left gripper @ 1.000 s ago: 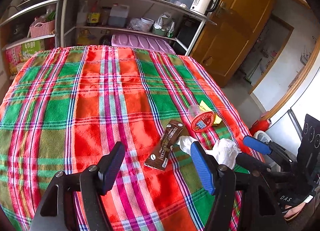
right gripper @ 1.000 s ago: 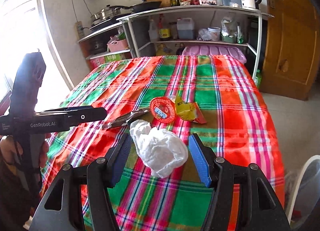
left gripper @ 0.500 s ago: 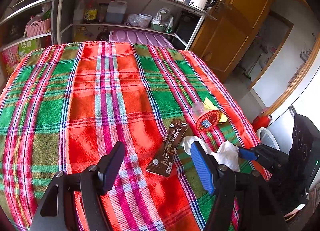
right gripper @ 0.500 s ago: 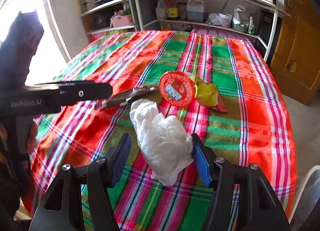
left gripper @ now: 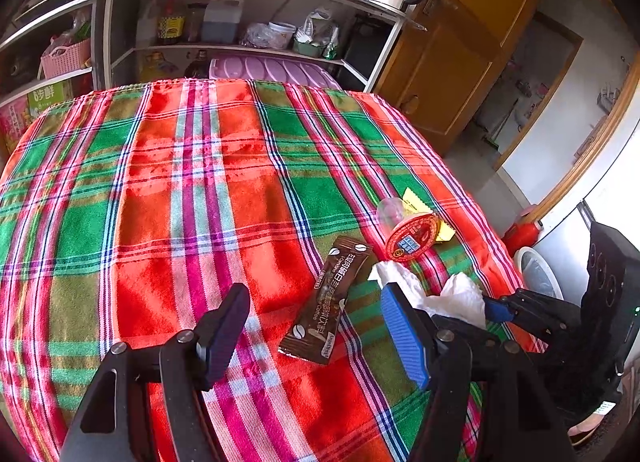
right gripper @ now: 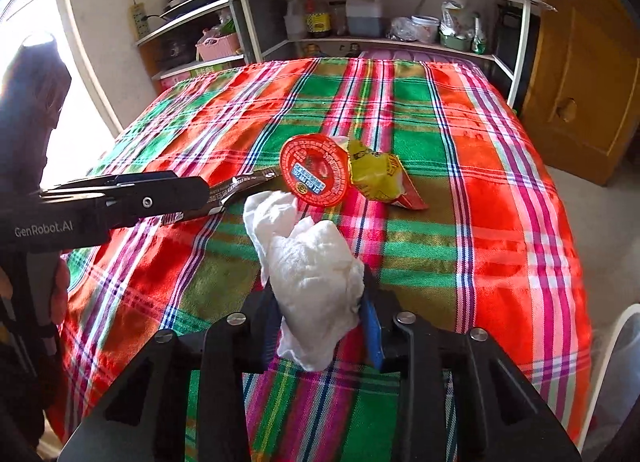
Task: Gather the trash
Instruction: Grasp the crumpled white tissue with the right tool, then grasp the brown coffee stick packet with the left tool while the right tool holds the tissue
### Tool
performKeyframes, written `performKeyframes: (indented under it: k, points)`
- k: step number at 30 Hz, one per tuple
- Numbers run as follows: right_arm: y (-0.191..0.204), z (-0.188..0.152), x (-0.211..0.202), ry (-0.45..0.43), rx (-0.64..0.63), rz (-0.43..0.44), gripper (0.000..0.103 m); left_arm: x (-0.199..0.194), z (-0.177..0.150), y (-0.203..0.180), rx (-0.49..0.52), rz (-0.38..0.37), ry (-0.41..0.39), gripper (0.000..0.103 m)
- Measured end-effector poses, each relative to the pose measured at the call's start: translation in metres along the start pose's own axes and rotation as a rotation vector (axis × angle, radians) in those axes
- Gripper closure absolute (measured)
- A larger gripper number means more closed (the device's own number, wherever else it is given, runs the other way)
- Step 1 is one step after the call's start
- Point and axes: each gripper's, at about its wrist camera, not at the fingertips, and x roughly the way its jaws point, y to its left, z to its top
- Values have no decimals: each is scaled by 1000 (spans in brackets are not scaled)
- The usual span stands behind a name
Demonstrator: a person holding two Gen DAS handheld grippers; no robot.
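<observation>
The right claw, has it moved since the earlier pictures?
Yes. The right claw has advanced along the white tissue toward the red-lidded cup, and its jaws are closing around the tissue.

coffee sachet (right gripper: 240, 184) partly hidden, bin (right gripper: 624, 358) cropped

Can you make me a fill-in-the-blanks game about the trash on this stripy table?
1. The right gripper, its jaws closing, has a crumpled white ____ between its fingers.
2. The little cup lying on its side has a ____ lid.
3. The brown coffee packet lies in front of the ____ gripper.
4. Beside the cup lies a ____ wrapper.

Missing words: tissue; red; left; yellow
</observation>
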Motion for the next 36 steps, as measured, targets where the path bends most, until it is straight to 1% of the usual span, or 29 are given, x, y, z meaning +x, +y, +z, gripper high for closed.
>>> performKeyframes:
  k: [1,3,11,16,28,30,31,33,34,36]
  points:
    - [0,0,0,-1,-2,-12,74,2,1,-1,4,3,5,35]
    - [1,0,-1,-2,-4,-24,76,7,1,-2,13,19,13,35]
    - [1,-2,-2,-4,-2,-30,76,19,3,-9,68,56,15,35]
    - [1,-1,-1,-4,1,-27,76,28,3,-23,166,137,24,35]
    - [2,-2,-1,-5,-5,-33,76,30,-1,-27,204,172,20,36]
    - [2,-2,-1,-6,-5,-34,76,30,0,-26,203,180,15,45]
    - [2,-2,-1,-6,-5,-35,76,29,0,-25,200,181,13,47]
    - [2,-2,-1,-6,-8,-37,76,27,0,-23,192,186,8,60]
    - [2,-2,-1,-6,-8,-38,76,25,0,-21,188,189,6,63]
    - [2,-2,-2,-6,-8,-38,76,23,0,-18,181,194,2,78]
